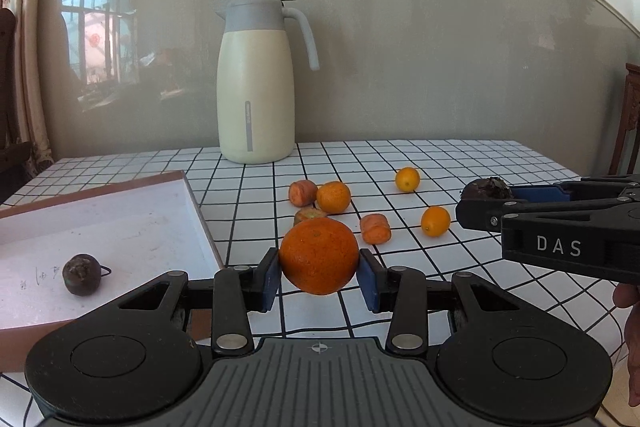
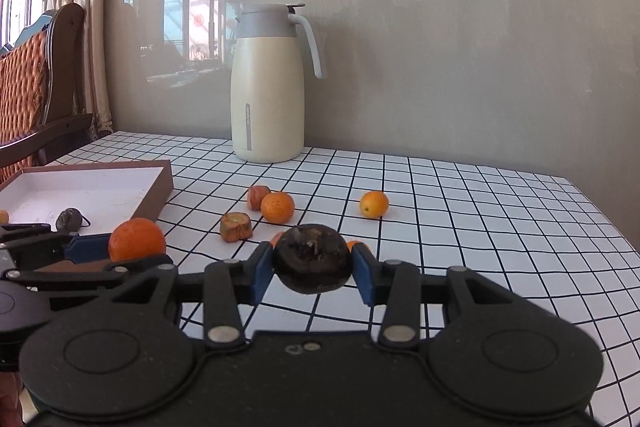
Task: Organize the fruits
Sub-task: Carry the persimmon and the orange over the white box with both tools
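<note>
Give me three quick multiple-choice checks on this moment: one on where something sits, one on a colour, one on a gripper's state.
1. Where is the thermos jug?
A. inside the tray
B. at the table's far side by the wall
C. in a gripper

2. What colour is the fruit in the right gripper?
A. dark brown
B. green
C. yellow

3. What state is the left gripper in?
A. open, holding nothing
B. shut on the orange
C. out of view

Answers: 1 B, it stands upright beyond the scattered fruit. 2 A, the dark fruit sits between the blue pads. 3 B, both pads press the orange's sides.
</note>
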The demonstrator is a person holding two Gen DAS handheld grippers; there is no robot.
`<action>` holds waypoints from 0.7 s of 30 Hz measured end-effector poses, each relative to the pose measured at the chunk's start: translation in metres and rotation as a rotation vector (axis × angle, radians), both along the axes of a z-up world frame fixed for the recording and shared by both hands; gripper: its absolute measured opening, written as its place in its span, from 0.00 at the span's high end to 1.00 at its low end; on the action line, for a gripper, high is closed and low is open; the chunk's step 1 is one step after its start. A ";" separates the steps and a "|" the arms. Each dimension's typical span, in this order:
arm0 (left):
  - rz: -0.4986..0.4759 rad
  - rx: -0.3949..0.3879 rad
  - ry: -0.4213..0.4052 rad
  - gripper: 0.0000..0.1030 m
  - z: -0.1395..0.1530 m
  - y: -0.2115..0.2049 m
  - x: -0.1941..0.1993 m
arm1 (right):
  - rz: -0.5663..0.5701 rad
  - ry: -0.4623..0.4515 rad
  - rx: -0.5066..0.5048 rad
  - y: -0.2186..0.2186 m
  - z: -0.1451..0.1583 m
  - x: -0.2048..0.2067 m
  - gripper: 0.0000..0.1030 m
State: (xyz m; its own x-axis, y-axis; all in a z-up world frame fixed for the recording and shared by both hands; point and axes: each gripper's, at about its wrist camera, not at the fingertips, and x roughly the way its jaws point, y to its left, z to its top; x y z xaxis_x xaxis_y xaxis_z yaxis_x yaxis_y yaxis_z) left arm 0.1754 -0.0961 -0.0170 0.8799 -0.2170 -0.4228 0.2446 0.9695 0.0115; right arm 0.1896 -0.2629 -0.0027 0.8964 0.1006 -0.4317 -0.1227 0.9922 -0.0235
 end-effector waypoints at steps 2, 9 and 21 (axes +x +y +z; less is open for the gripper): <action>0.009 0.000 -0.011 0.60 0.004 0.005 -0.002 | 0.010 -0.009 0.002 0.004 0.003 -0.001 0.67; 0.048 -0.001 -0.031 0.60 0.013 0.024 -0.010 | 0.050 -0.056 0.022 0.020 0.015 -0.007 0.67; 0.165 -0.016 -0.056 0.60 0.017 0.063 -0.031 | 0.136 -0.111 0.049 0.059 0.027 -0.011 0.67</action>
State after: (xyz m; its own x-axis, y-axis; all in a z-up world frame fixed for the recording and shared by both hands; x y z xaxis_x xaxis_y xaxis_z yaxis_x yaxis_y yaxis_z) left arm 0.1446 -0.0330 -0.0001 0.9260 -0.0737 -0.3703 0.0813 0.9967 0.0050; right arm 0.1788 -0.2039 0.0239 0.9149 0.2424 -0.3227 -0.2549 0.9670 0.0036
